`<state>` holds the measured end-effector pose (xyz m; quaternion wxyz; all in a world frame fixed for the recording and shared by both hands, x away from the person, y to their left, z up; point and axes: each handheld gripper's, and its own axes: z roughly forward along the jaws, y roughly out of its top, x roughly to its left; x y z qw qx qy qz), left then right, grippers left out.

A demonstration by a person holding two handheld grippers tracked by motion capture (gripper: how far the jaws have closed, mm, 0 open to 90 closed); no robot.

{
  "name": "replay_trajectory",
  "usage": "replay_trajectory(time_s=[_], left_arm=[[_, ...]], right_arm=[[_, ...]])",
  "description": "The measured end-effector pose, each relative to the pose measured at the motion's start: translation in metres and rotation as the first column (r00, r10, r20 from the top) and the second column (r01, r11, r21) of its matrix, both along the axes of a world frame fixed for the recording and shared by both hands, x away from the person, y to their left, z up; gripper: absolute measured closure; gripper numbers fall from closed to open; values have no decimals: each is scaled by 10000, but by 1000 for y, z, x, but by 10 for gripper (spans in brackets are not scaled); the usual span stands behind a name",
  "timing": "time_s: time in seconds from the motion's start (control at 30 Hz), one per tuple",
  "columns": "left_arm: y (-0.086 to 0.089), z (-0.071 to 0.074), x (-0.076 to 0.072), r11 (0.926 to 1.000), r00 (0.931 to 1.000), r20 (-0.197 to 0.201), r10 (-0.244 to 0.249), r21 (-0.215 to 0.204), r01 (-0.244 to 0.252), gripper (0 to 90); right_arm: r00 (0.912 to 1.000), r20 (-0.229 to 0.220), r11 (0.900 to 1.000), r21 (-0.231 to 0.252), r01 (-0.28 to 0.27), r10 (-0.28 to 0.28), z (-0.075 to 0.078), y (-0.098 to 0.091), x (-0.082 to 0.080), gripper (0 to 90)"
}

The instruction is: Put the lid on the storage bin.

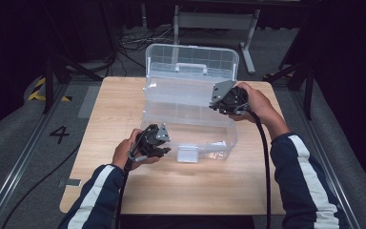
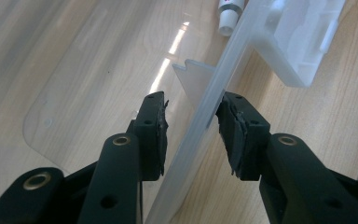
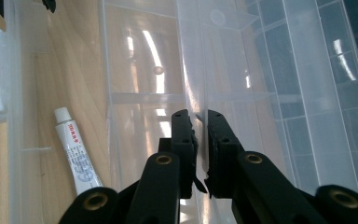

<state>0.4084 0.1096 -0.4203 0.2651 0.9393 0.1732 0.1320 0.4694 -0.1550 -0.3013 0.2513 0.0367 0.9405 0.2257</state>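
Note:
A clear plastic box (image 1: 205, 121) stands on the wooden table (image 1: 124, 109) with its lid (image 1: 190, 59) tipped up at the back. My left gripper (image 1: 166, 145) is at the front left of the box. In the left gripper view its jaws straddle the front wall (image 2: 193, 135), with the pads (image 2: 235, 135) against it. My right gripper (image 1: 218, 102) reaches the back right of the box. There my right gripper (image 3: 200, 135) has its jaws nearly together on a thin clear wall (image 3: 191, 70). A white tube (image 3: 77, 158) lies inside on the box floor.
A white latch (image 1: 187, 152) hangs from the box's front wall, to the right of my left gripper. The lid's inner face is ribbed (image 3: 307, 93). Bare table lies in front of the box and to its left. Cables and stand legs cross the floor beyond the table.

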Motion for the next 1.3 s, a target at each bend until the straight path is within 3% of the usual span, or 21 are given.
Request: replay_trajectory(time_s=[0.33,0.53,0.9,1.2,1.3], left_arm=[[0,-2,-3,10000,9994,336,-5,26,4,603],[0,-2,-3,10000,9992,392,-32,37,30,600],[-1,-2,-5,10000,9986,526,-4,64,1,592],[-2,-3,-6,10000,9981,620,46,82,-52,580],[-2,-3,-6,10000,9976,694,74,59,-79,578]], right_arm=[[9999,-54,9989,461,100,-97,-4,-4,-6,818],[9998,-202,9932,1155,118,-95,-8,-10,-7,815],[9995,-167,9889,1456,280,-259,-12,-11,-13,800],[9997,-129,9816,1897,221,-201,-17,-15,-18,791],[9996,-124,9742,2241,259,-238,-20,-17,-19,788]])
